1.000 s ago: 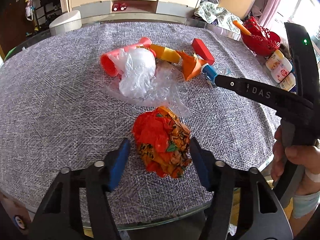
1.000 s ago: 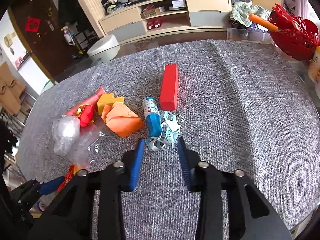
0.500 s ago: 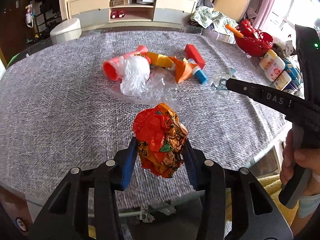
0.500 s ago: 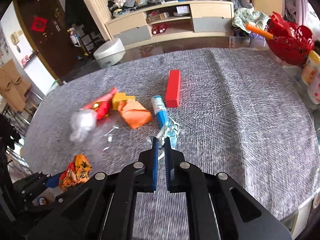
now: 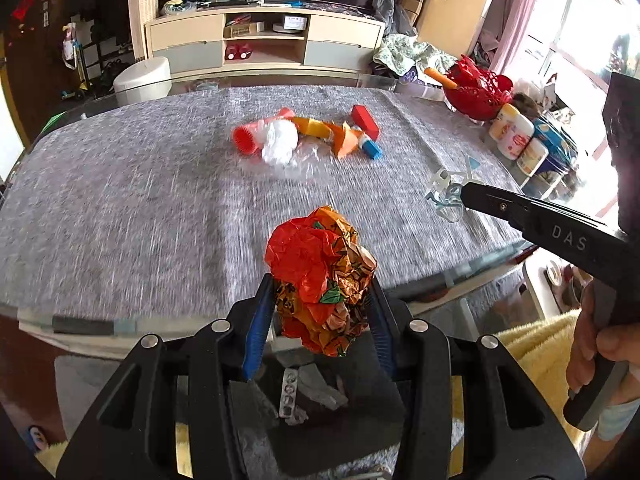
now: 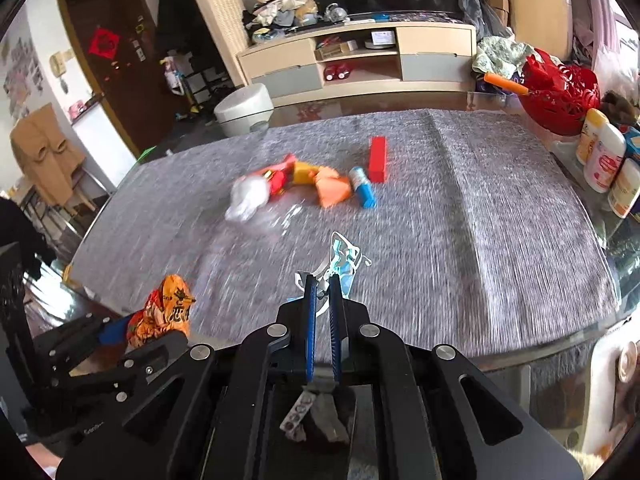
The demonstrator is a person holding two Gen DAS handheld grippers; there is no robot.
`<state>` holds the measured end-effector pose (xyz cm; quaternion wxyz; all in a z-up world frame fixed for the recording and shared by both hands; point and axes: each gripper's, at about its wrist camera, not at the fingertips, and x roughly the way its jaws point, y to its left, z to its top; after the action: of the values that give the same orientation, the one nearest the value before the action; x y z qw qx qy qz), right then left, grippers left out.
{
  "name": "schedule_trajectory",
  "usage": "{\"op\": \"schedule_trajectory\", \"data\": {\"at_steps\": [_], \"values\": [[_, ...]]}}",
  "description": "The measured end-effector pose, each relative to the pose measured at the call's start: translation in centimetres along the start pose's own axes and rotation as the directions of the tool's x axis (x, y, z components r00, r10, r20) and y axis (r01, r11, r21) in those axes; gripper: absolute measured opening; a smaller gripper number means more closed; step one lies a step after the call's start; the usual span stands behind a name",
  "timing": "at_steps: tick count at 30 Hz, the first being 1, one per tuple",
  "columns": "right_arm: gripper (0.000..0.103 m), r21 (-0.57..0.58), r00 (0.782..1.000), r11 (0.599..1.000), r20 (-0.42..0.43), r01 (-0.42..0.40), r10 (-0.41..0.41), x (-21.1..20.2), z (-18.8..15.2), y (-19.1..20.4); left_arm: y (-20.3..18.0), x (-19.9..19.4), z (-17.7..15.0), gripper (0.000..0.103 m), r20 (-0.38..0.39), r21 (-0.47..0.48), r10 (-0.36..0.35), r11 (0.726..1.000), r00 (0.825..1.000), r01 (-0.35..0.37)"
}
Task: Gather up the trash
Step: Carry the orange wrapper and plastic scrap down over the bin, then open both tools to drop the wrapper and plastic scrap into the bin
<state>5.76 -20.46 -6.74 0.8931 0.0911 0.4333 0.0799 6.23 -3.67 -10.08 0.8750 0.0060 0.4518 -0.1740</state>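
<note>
My left hand-held gripper (image 5: 320,320) grips orange wrapper wad (image 5: 322,276); right hand-held gripper (image 6: 323,304) pinches pale blue scrap (image 6: 342,258), both above desk (image 5: 120,208).

Bright daylight floods in from the window (image 5: 580,20) at two o'clock; the worktop (image 5: 120,208) streaks with motion blur, edges bowing fisheye-fashion.

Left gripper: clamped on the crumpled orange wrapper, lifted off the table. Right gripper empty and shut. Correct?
Not quite. The right gripper is shut, but not empty: it pinches the pale blue face mask, as the right wrist view shows. The rest holds: the left gripper is clamped on the crumpled orange wrapper, clear of the table.
</note>
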Motion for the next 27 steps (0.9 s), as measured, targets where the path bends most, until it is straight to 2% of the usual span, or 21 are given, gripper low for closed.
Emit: {"op": "schedule_trajectory", "data": {"at_steps": [7,17,23,27], "values": [[0.008,-0.015,0.998,1.0,-0.063,-0.022,0.021,-0.8,-4.8,1.7,-0.2,-1.1,-4.7,0.043,-0.042,-0.007,-0.012,1.0,0.999,0.012],[0.008,0.014,0.983,1.0,-0.181,-0.023,0.025,1.0,-11.7,1.4,-0.5,0.6,-11.3,0.043,-0.158,0.013,-0.016,1.0,0.987,0.018],[0.008,0.052,0.964,0.998,-0.262,-0.038,0.051,3.5,-14.5,0.7,0.7,3.7,-14.9,0.043,-0.265,-0.069,-0.075,0.996,0.961,0.058],[0.008,0.068,0.952,0.997,-0.298,-0.048,0.066,5.1,-15.7,0.7,1.1,5.5,-16.2,0.043,-0.308,-0.085,-0.074,0.995,0.948,0.05]]}}
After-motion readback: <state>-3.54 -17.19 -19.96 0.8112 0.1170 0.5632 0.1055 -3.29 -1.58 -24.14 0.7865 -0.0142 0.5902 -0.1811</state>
